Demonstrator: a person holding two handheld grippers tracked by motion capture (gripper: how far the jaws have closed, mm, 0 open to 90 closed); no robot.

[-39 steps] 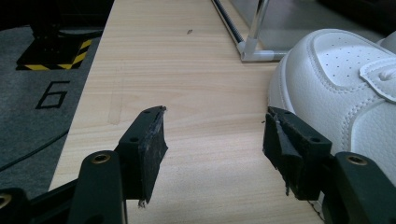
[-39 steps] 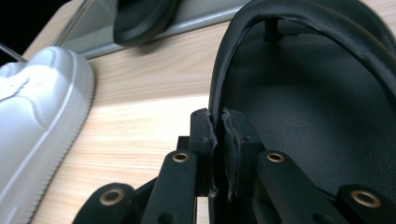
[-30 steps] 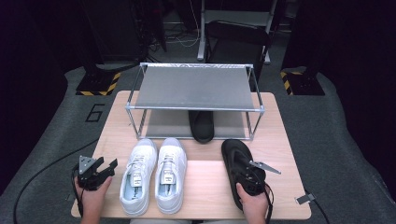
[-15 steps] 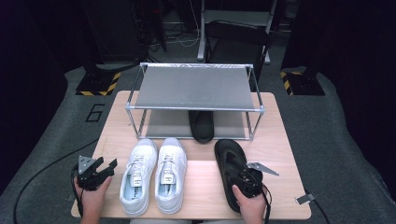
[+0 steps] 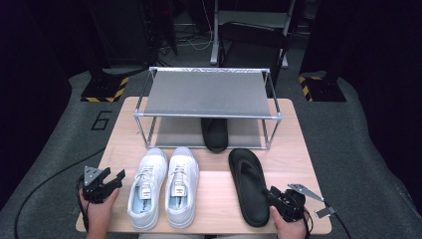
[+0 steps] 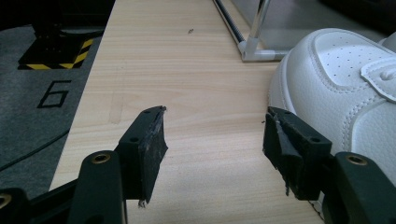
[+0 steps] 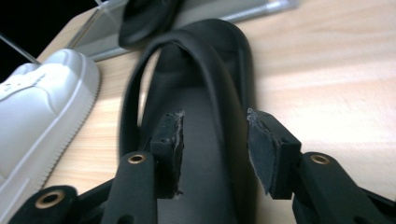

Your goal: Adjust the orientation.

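A black flip-flop lies flat on the wooden table, right of a pair of white sneakers. My right gripper sits at its heel end near the table's front edge. In the right gripper view the flip-flop runs away from my right gripper, whose jaws have just been opening; the sole's edge lies between them, untouched by the pads. A second black flip-flop pokes out from under the rack. My left gripper rests open beside the left sneaker, nothing between its pads.
A metal-framed rack with a grey shelf stands across the back of the table. One of its legs rises ahead of the left gripper. Dark floor with yellow-black tape surrounds the table.
My right gripper let go of the black flip-flop, opened, and drew back toward the table's near edge. The flip-flop shifted slightly left and lies flat. The left hand stayed put.
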